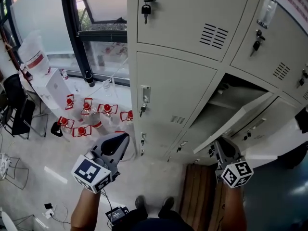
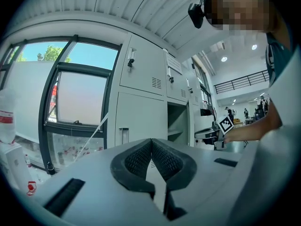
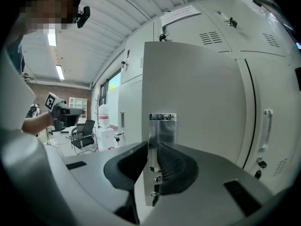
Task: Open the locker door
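A bank of grey lockers fills the head view. One lower locker door (image 1: 240, 119) stands swung out, and its dark compartment (image 1: 231, 93) shows behind it. My right gripper (image 1: 220, 142) is at the bottom edge of that door. In the right gripper view the door (image 3: 197, 102) runs between the jaws, which are shut on its edge by the chrome handle (image 3: 162, 126), at my right gripper (image 3: 153, 147). My left gripper (image 1: 125, 137) hangs apart, in front of the closed left column. Its jaws meet at the tips with nothing between them (image 2: 151, 141). The open compartment (image 2: 178, 124) also shows in the left gripper view.
Several red-capped bottles (image 1: 86, 114) stand on the floor by the window at left. A black chair (image 1: 17, 107) is at the far left. Keys hang in the upper locks (image 1: 146, 8). A wooden slatted mat (image 1: 197, 196) lies below the open door, beside the person's shoes (image 1: 154, 203).
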{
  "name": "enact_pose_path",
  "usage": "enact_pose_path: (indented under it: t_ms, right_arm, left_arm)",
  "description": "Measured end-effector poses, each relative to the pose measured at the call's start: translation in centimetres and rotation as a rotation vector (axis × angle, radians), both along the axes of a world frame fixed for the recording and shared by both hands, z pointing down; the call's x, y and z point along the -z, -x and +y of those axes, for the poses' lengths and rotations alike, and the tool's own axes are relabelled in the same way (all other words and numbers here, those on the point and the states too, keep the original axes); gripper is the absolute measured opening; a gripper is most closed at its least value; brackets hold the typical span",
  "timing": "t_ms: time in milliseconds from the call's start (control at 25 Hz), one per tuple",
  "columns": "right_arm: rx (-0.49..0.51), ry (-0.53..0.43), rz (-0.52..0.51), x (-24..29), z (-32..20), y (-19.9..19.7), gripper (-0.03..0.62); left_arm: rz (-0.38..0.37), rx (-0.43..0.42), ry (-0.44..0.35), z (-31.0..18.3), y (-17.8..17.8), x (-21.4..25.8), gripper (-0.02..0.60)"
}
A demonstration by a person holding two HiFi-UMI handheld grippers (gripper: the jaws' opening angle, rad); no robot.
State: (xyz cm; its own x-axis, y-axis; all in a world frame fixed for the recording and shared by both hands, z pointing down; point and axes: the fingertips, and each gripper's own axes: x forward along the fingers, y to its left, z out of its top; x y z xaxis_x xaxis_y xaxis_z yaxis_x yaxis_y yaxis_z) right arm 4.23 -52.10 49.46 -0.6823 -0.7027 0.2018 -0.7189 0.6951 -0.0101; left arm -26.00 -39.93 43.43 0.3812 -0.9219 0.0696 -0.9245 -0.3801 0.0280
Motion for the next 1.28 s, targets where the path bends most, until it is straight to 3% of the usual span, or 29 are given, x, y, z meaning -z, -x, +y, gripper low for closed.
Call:
enact_pose_path:
  t_ms: [240, 360, 840, 1280]
  right_arm:
    - [-0.038, 0.005, 0.005, 0.3, 3.1, -3.5, 0.066]
    - [-0.051, -0.009, -0.045, 1.8, 4.2, -4.7, 0.037]
    - [-0.095, -0.028, -0.007, 2.4, 7.1, -7.1, 0.037]
    - [-0.091, -0.032, -0.118, 7.2, 9.8, -7.0, 0.037]
  left_arm:
    - [-0.012, -0.010, -0.015, 0.7, -0.9, 1.4, 0.017]
    - [-0.015, -0.032, -0.032, 0.7, -1.6, 1.9, 0.015]
    - [-0.024, -0.074, -0.064, 1.6, -3.9, 3.9, 0.017]
    - [-0.036, -0.075, -0.085, 2.6, -3.9, 5.2, 0.017]
